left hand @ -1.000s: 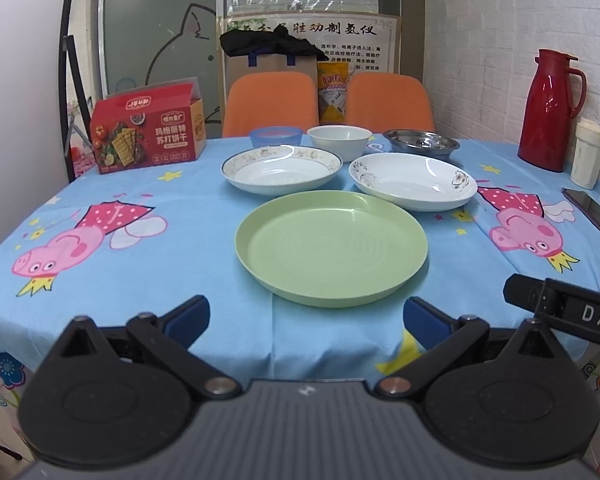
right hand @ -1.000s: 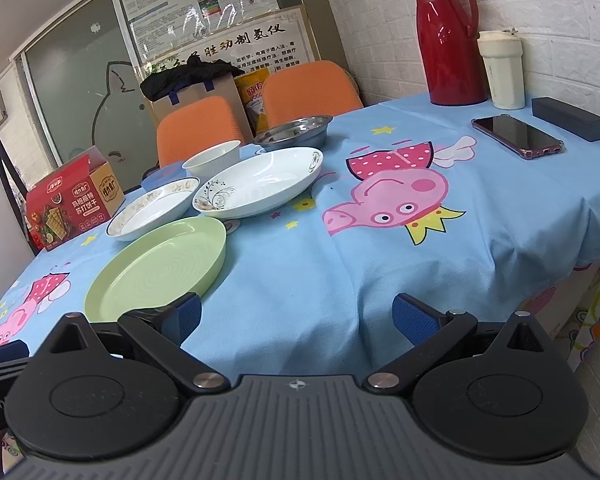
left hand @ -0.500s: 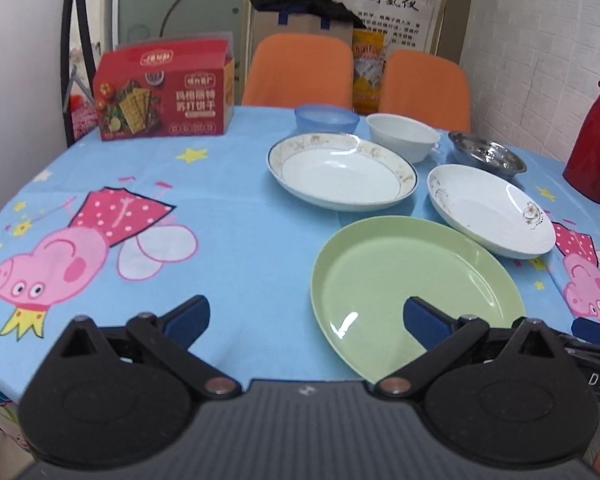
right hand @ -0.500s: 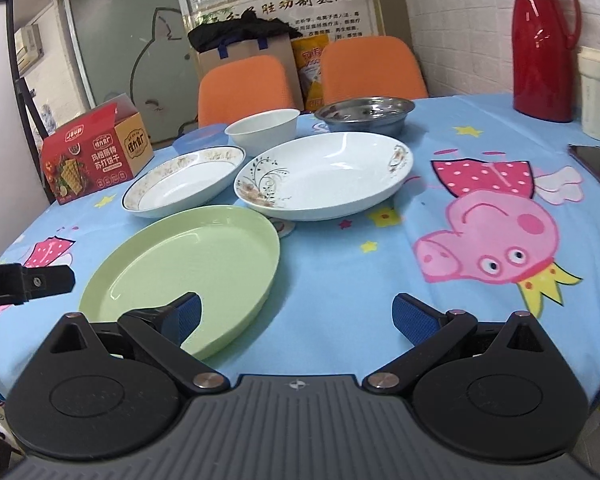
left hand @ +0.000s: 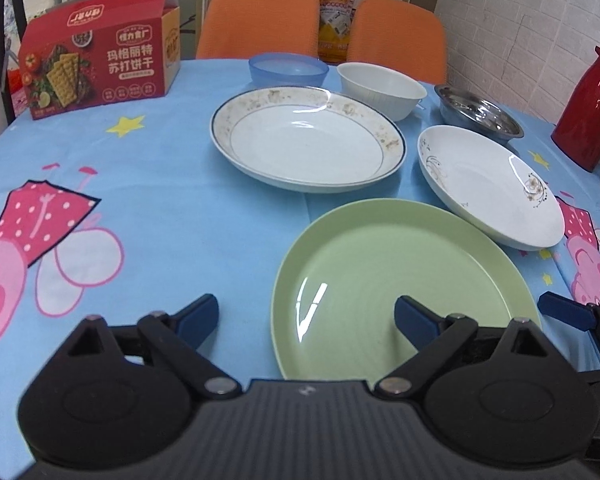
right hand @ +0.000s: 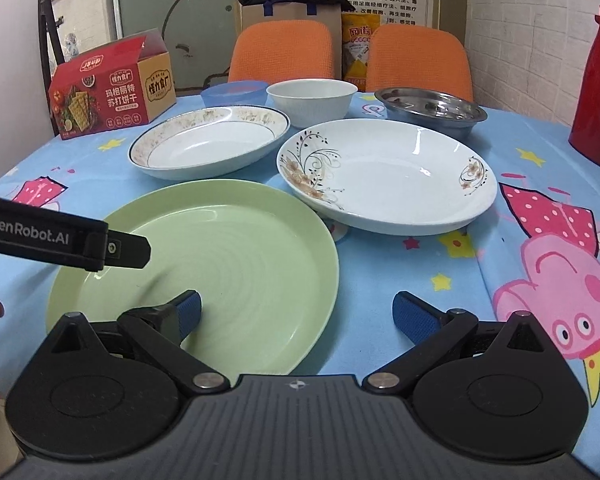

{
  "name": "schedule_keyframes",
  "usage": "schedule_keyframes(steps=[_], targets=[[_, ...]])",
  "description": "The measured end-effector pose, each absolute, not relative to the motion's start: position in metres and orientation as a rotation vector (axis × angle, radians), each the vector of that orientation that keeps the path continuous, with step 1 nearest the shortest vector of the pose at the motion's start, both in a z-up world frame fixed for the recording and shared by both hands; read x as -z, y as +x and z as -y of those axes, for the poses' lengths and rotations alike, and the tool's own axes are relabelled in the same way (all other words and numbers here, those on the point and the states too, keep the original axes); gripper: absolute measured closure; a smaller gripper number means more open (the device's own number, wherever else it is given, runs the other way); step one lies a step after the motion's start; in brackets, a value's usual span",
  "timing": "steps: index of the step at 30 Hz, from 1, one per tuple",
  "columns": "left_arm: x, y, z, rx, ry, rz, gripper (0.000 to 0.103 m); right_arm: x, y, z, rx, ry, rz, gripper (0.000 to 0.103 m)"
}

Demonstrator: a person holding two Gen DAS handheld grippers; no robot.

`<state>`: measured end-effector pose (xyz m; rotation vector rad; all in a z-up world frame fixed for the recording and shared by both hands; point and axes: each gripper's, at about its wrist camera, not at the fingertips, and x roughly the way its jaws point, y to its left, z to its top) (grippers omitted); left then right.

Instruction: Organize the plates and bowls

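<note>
so the green plate [left hand: 404,280] sits nearest on the table, with the two white plates [right hand: 388,172] just behind it and the bowls [right hand: 312,98] at the far side. left gripper [left hand: 306,316] straddles the plate's left rim, jaws closing but gripping nothing. right gripper [right hand: 296,312] is wide open over its right rim, also empty
</note>
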<state>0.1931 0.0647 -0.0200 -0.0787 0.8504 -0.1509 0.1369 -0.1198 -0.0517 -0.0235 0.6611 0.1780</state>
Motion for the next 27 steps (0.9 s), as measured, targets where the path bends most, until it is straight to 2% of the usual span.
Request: schedule_keyframes(steps=[2, 4, 10, 12, 14, 15, 17, 20, 27], targets=[[0.021, 0.193, -0.065, 0.156, -0.071, -0.849, 0.021, 0.056, 0.131, 0.125, -0.207, -0.030, -0.616, 0.000], [0.022, 0.194, -0.064, 0.153, -0.058, -0.846, 0.023, 0.058, 0.129, 0.129, -0.235, -0.041, -0.583, 0.000], [0.023, 0.192, -0.055, 0.150, -0.009, -0.845, 0.025, 0.050, 0.142, 0.117, -0.267, -0.025, -0.637, 0.000], [0.023, 0.189, -0.055, 0.157, -0.006, -0.836, 0.029, 0.052, 0.140, 0.114, -0.268, -0.049, -0.625, 0.000], [0.021, 0.187, -0.052, 0.180, 0.001, -0.820, 0.049, 0.052, 0.137, 0.117, -0.266, -0.040, -0.598, 0.000], [0.021, 0.187, -0.050, 0.172, 0.006, -0.818, 0.049, 0.050, 0.136, 0.119, -0.270, -0.031, -0.587, 0.015], [0.021, 0.186, -0.049, 0.153, -0.001, -0.809, 0.049, 0.049, 0.136, 0.122, -0.229, -0.015, -0.582, 0.027], [0.019, 0.185, -0.050, 0.134, -0.019, -0.818, 0.054, 0.048, 0.136, 0.120, -0.210, -0.006, -0.583, 0.027], [0.003, 0.170, -0.101, -0.001, -0.062, -0.786, 0.054, 0.036, 0.132, 0.083, -0.282, 0.005, -0.558, 0.026]])
